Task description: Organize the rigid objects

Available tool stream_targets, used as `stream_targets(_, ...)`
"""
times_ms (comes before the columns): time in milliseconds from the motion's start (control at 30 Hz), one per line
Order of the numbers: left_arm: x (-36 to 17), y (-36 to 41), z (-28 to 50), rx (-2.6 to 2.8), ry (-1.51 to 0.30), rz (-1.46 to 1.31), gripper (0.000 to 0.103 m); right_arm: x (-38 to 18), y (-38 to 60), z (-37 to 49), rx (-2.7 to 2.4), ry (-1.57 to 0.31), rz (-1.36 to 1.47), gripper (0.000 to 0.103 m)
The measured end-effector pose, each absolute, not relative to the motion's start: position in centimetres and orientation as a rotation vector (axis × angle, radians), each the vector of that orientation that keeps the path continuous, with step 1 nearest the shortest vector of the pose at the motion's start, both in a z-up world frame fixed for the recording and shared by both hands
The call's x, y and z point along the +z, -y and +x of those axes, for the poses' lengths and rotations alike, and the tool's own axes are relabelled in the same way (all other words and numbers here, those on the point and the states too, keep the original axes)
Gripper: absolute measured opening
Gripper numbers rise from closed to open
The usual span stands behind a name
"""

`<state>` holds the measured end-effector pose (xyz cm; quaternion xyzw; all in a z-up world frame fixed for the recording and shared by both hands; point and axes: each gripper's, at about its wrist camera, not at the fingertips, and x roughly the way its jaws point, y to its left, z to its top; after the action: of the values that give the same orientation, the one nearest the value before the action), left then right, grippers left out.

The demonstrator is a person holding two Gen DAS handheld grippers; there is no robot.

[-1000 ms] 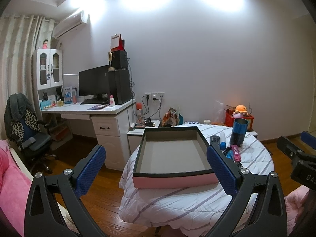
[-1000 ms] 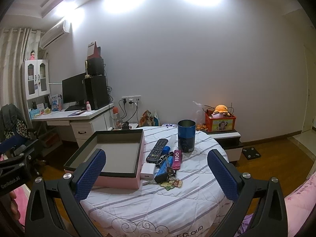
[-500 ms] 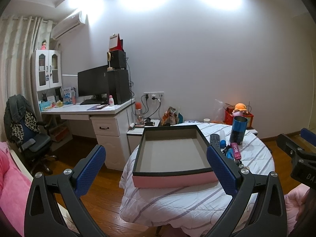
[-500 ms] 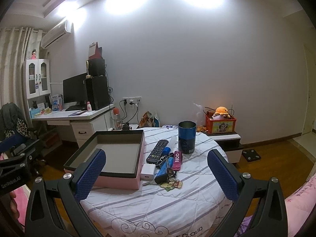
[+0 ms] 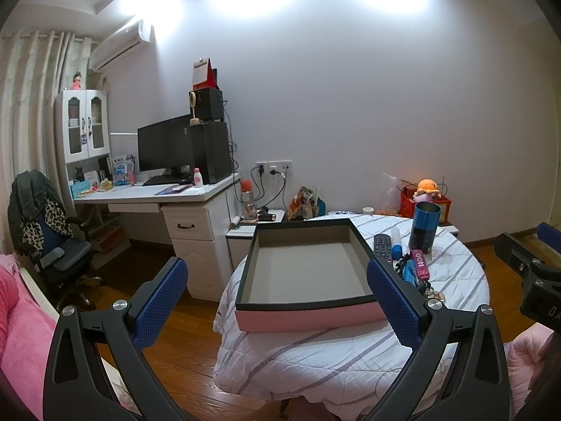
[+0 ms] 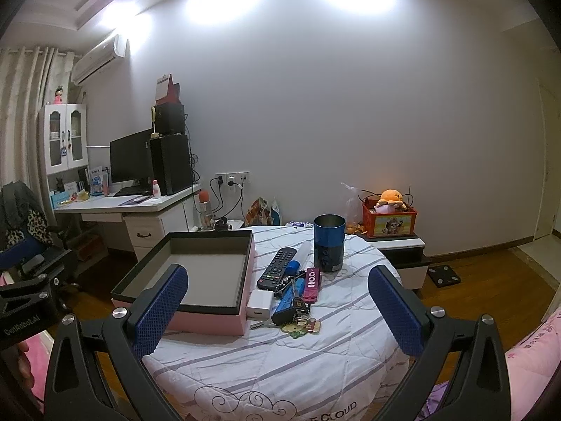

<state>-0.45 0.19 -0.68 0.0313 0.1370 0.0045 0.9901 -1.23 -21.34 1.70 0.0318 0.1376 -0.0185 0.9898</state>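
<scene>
- Your left tool [image 5: 277, 301] stood with its blue pads wide apart and nothing between them, held short of the near edge of the surface [image 5: 350, 358].
- Your right tool [image 6: 277, 307] was likewise spread wide and empty, hanging over the near part of the striped cover.
- Just ahead of the left tool lay the pink box [image 5: 308, 280], open and bare inside, with a dark rim; from the right tool it sat ahead and to the left [image 6: 196, 277].
- Touching the box's right wall, ahead of the right tool, was a white charger [image 6: 259, 303].
- Beside the charger lay a bunch of keys [image 6: 298, 319] with a flat charm, nearest of the pile to the right tool.
- Beyond the keys lay a magenta bar [image 6: 311, 282] and a blue tube [image 6: 291, 291], packed close together.
- A black remote [image 6: 277, 268] lay slanted just right of the box, beyond the charger.
- A white-and-blue cylinder [image 6: 301, 252] lay just right of the remote.
- Farthest on the surface stood a blue cup [image 6: 329, 247], upright, ahead and slightly right of the right tool.
- Well behind, against the wall, sat a red box [image 6: 389, 222] with an orange plush on top.
</scene>
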Motion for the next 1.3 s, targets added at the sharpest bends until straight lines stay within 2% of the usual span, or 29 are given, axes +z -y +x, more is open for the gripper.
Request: stream_targets(1300,-0.6,-0.1,-0.5,0.014,-0.278,0.069,0.103,2.5,19.9,-2.0,-0.016,-0.21,-0.011,0.103)
